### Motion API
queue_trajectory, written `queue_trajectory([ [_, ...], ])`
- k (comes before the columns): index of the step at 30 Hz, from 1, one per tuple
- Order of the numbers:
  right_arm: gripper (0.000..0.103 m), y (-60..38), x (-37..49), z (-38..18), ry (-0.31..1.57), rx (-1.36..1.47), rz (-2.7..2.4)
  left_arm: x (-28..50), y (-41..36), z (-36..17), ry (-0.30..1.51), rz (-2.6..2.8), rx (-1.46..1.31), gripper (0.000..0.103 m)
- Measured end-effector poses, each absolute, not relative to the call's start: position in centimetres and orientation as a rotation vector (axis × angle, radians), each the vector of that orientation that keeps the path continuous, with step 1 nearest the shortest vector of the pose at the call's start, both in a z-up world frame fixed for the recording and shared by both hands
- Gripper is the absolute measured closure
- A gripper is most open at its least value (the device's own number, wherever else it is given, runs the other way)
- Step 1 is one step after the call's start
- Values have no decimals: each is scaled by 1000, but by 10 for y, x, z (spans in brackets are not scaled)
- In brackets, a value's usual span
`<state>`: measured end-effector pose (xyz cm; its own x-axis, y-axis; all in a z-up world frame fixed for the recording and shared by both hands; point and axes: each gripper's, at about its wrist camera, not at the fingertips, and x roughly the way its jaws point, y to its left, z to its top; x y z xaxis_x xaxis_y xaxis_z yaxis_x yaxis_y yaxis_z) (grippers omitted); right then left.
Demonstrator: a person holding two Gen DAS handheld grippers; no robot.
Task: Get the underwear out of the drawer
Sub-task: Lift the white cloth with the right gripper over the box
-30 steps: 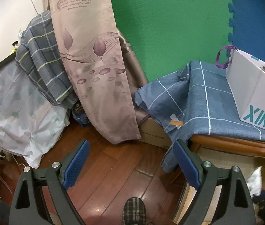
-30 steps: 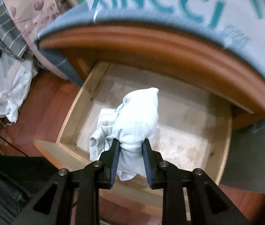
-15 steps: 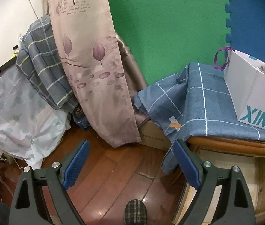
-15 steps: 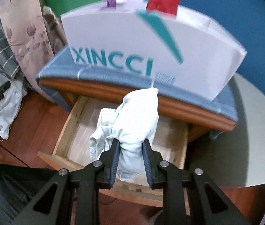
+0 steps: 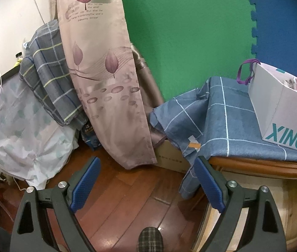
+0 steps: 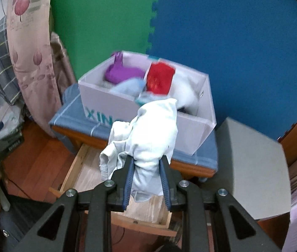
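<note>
Right gripper [image 6: 146,174] angled downward above the open drawer [image 6: 85,168], its 2 jaws clamped on the pale underwear [image 6: 150,134], which hangs bunched clear of the drawer. Left gripper [image 5: 146,187] tilted toward the wood floor [image 5: 127,199], jaws spread wide, nothing between. Only the right view shows the white box [image 6: 106,103] interior: purple, red, blue items. Only the left view shows a plaid slipper [image 5: 150,239].

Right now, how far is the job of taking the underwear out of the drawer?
Nearly done. The drawer is pulled open, and the right gripper is shut on the white underwear, holding it up clear of the drawer, in front of the white box. The left gripper is open and empty. Left: put the underwear down somewhere.
</note>
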<state>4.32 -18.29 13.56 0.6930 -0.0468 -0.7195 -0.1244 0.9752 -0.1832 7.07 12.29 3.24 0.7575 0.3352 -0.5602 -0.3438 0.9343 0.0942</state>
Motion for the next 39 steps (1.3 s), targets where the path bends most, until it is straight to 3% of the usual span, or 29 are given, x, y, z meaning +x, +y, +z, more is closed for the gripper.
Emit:
queue_trajectory([
  [16,79,-184,64,195,709,-225,9,72,101,34,591,332,73,14],
  [39,79,-238,131,203,702,-132,-70,73,84,31,595,289,134,13],
])
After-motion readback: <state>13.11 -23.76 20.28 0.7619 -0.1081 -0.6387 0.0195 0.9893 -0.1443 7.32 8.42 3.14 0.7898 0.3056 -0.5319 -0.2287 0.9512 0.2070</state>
